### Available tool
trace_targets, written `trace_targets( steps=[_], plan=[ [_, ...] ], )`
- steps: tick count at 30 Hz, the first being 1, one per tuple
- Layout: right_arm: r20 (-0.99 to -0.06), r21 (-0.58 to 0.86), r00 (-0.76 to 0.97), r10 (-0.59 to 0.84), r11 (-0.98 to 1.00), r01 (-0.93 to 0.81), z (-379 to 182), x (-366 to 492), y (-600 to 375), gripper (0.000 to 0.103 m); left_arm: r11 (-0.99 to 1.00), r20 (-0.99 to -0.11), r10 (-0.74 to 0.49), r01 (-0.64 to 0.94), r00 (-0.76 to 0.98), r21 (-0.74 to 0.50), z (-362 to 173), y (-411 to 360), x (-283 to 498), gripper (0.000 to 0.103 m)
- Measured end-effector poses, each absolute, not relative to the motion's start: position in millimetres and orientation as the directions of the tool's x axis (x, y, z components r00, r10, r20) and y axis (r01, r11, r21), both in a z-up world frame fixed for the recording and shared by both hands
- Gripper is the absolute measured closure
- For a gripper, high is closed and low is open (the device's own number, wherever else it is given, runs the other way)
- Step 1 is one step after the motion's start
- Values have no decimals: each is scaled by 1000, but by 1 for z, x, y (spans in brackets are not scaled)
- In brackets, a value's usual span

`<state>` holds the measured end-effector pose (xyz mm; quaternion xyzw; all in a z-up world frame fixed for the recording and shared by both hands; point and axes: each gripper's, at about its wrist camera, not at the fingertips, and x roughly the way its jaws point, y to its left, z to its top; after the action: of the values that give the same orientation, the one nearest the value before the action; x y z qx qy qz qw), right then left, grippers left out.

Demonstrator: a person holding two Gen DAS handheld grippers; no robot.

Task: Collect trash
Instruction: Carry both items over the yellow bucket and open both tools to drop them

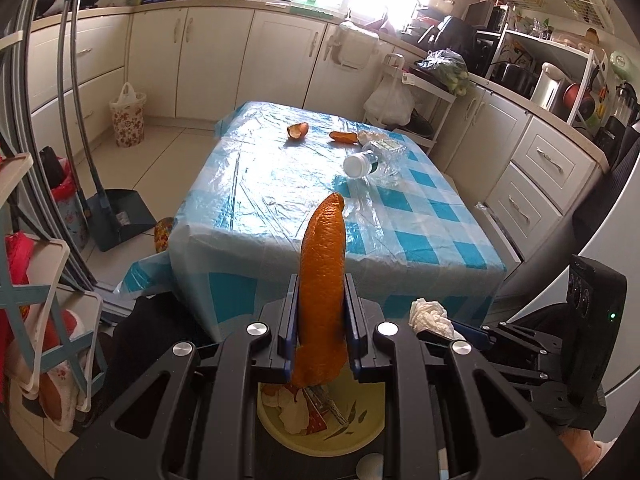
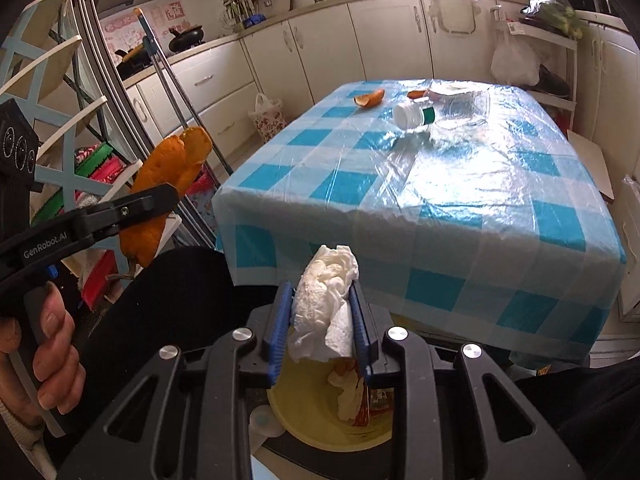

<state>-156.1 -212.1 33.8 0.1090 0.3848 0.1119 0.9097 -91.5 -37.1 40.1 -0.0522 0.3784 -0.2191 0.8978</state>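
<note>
my left tool [image 1: 322, 320] is clamped narrow on a long orange peel [image 1: 323, 280], held upright over the yellow bin [image 1: 280, 428] below. my right tool [image 2: 322, 320] has a crumpled white tissue [image 2: 326, 300] between its pads, and its jaws are opening, so i judge the tissue is about to drop into the same bin. the peel looks light, leathery and a bit slick, best pinched across its middle. the tissue is soft and will spring back. on the tabletop [image 1: 280, 184] i count two more peel pieces [image 1: 298, 131], one crushed clear bottle [image 1: 376, 162] lying on its side and one pale scrap beside it. the bottle should be light but slippery, so i would take it at the neck.
</note>
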Motion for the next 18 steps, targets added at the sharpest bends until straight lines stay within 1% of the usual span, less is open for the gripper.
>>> trace_targets(
  steps=[7,9,11,18],
  plan=[
    [-782,301,545,302,949,-93,1,-146,-207,74,897,-679,-429,372,596,-240,28,-45,-96,84],
    [-804,299,514,298,950,-84,-7,-143,-205,71,896,-682,-428,378,593,-234,27,-48,-97,84],
    [-820,292,495,289,954,-73,-13,-142,-204,58,896,-683,-427,382,593,-228,26,-49,-99,84],
    [-812,297,515,275,954,-40,-10,-147,-214,51,896,-702,-419,387,575,-218,20,-52,-100,84]
  ],
)
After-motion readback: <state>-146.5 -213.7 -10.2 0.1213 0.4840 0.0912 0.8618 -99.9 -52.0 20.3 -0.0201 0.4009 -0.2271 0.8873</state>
